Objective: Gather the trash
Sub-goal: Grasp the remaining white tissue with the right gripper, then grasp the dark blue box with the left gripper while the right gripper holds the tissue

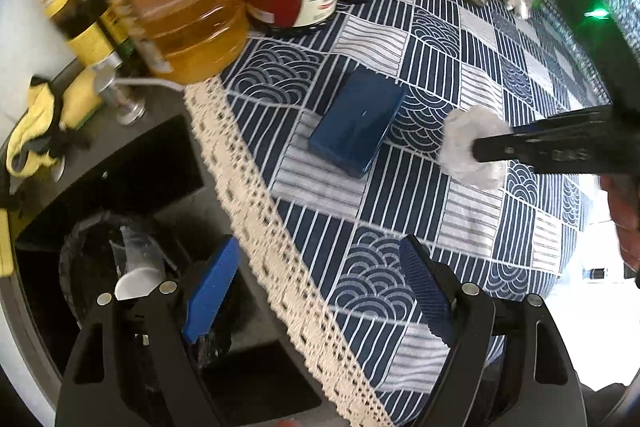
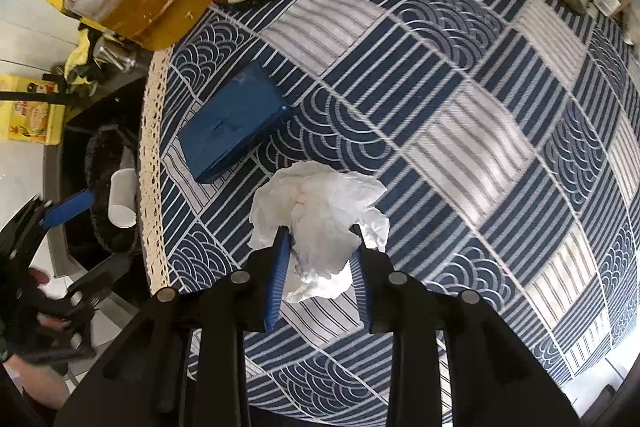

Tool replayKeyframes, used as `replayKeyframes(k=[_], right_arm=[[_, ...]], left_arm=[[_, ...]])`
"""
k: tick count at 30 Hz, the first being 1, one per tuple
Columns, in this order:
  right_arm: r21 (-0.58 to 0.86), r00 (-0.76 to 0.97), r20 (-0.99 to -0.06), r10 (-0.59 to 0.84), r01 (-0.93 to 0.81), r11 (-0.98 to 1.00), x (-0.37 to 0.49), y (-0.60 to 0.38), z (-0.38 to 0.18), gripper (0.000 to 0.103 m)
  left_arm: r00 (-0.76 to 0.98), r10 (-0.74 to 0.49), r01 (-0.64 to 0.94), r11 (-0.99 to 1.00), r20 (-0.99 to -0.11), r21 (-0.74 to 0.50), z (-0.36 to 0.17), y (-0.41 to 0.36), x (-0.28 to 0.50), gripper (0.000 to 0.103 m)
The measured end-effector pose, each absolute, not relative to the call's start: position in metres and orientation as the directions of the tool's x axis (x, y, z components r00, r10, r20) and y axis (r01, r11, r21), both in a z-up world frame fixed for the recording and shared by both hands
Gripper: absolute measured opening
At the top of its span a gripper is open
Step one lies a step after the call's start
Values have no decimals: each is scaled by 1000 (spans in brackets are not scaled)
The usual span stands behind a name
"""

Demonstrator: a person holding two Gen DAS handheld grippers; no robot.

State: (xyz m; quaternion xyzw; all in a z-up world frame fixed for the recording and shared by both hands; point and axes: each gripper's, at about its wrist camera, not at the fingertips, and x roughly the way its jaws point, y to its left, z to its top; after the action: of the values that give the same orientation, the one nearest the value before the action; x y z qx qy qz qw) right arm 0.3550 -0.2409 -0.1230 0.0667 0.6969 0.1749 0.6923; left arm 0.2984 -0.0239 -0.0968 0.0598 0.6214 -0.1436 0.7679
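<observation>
1. A crumpled white tissue (image 2: 320,223) is clamped between the jaws of the right gripper (image 2: 320,267), above the patterned tablecloth (image 2: 460,131), presumably for binning.
2. The left gripper (image 1: 316,291) is held wide apart and empty at the lace edge (image 1: 256,187).
3. A dark bin (image 2: 106,155) holding a white cup (image 2: 122,199) sits below that edge; only a blue box (image 2: 236,127) lies near the path.

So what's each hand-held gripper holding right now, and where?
Right hand-held gripper pinches the crumpled tissue at its lower middle. Left hand-held gripper is open, holding nothing.
</observation>
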Motion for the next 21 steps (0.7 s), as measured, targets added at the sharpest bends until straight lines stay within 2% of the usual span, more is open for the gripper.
replayKeyframes(k=[10,16,21], right_arm=[[347,16,-936,351,-113,931,336,-292,-104,31],[364,3,-930,367,-108,925,326,-319,-107,31],[387,13,-921,390,-104,916,327,-335,-103,31]], left_arm=[[165,-106,406,913,-981,-30,-117,-84,341,80],[144,-21,452,891,-989,46,-144,-103,370,80],[105,-22,455,890,-994,28,-154,-108,381,80]])
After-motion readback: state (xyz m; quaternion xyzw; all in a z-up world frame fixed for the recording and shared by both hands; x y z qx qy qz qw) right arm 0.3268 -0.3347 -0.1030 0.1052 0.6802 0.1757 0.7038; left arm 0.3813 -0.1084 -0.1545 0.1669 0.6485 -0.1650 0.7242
